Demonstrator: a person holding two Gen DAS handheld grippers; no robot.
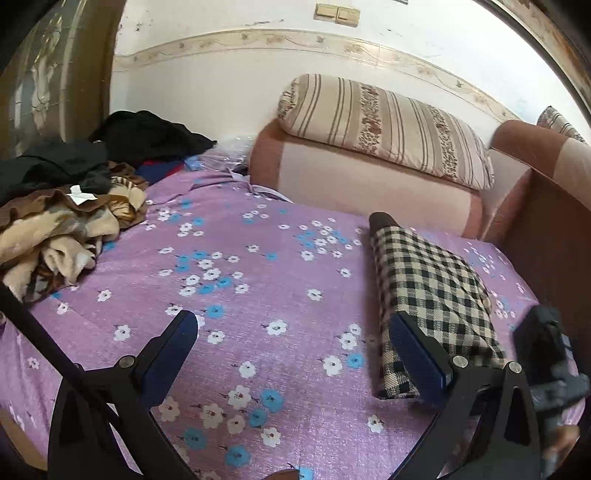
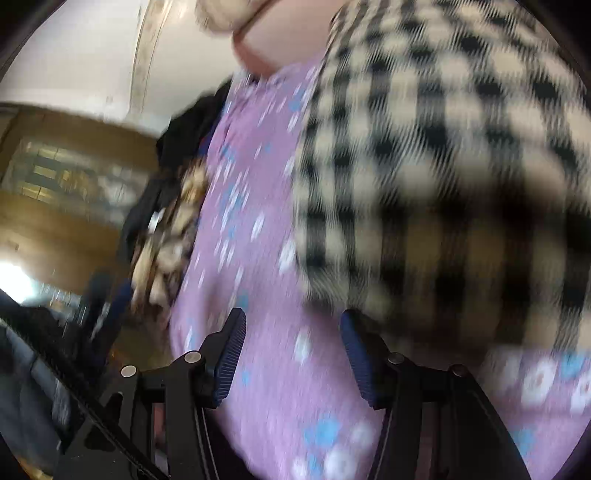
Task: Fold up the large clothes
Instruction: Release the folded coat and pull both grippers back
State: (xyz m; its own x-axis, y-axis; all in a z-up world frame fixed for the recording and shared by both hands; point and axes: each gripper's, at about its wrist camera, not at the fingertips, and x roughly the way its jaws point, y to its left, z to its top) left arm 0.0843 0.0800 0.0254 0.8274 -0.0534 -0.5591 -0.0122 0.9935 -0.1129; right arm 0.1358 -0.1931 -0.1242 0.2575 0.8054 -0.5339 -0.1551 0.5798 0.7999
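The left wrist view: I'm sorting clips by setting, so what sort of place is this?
Most likely a lived-in room at home, a bedroom or sitting room. A purple floral sheet covers a bed, a striped pillow rests on a sofa arm, and a pile of unfolded clothes waits beside a folded checked garment.

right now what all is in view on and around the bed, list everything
folded checked garment: one, black and cream, right side of the bed
bedsheet: one, purple with white and blue flowers, covering the bed
pile of clothes: one heap, black, brown, cream and blue, far left of the bed
sofa: one, pink and brown, behind the bed
striped cushion: one, beige with brown stripes, on top of the sofa
wall switches: two, beige, on the wall
left gripper: open wide, nothing between its pads
right gripper: open, over the sheet beside the garment; view blurred
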